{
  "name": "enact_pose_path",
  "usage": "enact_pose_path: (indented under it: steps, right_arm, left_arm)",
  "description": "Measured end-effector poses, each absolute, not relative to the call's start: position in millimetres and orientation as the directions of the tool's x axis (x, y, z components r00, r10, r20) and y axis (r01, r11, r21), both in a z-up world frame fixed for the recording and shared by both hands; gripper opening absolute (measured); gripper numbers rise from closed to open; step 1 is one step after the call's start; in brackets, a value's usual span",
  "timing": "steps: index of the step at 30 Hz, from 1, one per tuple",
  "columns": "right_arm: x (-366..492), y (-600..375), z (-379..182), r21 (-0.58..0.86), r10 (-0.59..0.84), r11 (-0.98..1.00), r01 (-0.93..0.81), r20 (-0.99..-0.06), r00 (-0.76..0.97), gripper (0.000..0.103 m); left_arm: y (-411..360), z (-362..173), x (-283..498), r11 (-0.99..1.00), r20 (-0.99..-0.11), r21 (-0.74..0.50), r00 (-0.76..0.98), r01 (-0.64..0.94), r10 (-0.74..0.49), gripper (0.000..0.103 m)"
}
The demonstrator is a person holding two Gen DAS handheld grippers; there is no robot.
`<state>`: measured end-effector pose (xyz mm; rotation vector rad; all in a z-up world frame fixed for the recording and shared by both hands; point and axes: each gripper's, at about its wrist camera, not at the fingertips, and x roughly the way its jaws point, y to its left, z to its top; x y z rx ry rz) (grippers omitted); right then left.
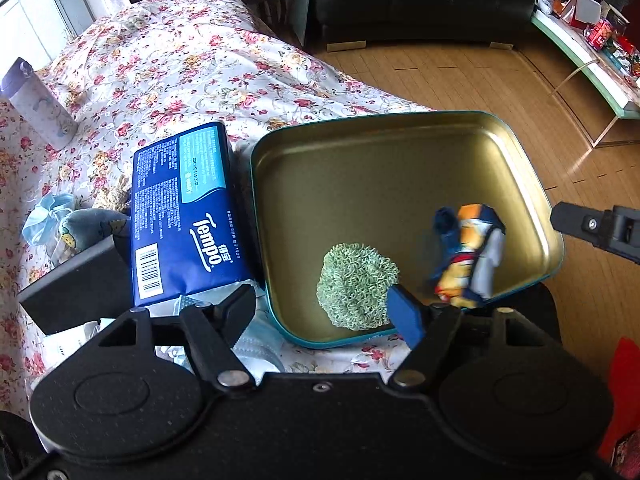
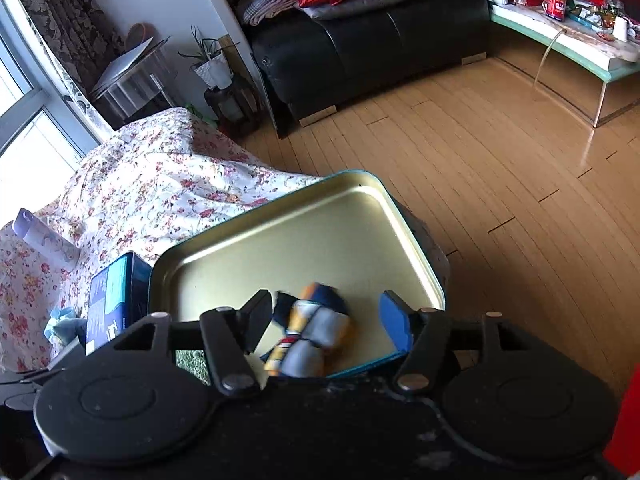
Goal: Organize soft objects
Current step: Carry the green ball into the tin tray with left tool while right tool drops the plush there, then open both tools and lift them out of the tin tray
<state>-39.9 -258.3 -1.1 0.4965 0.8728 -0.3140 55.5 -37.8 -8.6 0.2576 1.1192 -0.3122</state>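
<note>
Left wrist view, from left to right: a pale cylindrical bottle [image 1: 38, 110] lies at the upper left on the floral bedspread [image 1: 192, 60], then a glossy dark blue tissue pack [image 1: 186, 216] sits just beside a shallow rounded-rectangle metal tray [image 1: 360, 152], gold inside with a teal rim. In the tray's lower part rests a round, looped green knitted pad [image 1: 356, 284], and right of it a blurred, rolled fabric bundle [image 1: 470, 256] in blue, orange and white. The left gripper [image 1: 324, 308] has its jaws apart with nothing between them, its blue pad just beside the green pad. Right wrist view shows the right gripper [image 2: 326, 320] with jaws apart and the soft bundle [image 2: 312, 332] lying loose between them in the tray [image 2: 360, 216], neither finger pressing it. Beyond, smooth wooden floorboards [image 2: 480, 160] reach a black leather sofa [image 2: 360, 44].
</note>
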Motion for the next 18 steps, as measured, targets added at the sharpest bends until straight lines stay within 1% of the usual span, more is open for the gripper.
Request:
enact_pose_path:
  steps: [11,13,18]
  right_arm:
    - [-40.1,-249.6,-8.6,0.250,-0.050,0.859,0.448,-0.828,0.559,0.068]
    - [-39.7,-246.8,-8.9,0.239,-0.052,0.864,0.443,-0.832,0.552,0.073]
    - [-38.5,-242.6,-10.1,0.219,-0.052,0.875,0.433,-0.845,0.532,0.076]
  left_arm:
    - [-29.7,-9.0,52.5,0.935,-0.912,0.040,0.395,0.352,-0.110,0.071]
    - [-28.3,-9.6,51.2,0.936,-0.913,0.042,0.393,0.349,-0.105,0.071]
    - [-21.6,-10.4,47.4,0.942,-0.915,0.044,0.392,0.333,-0.096,0.071]
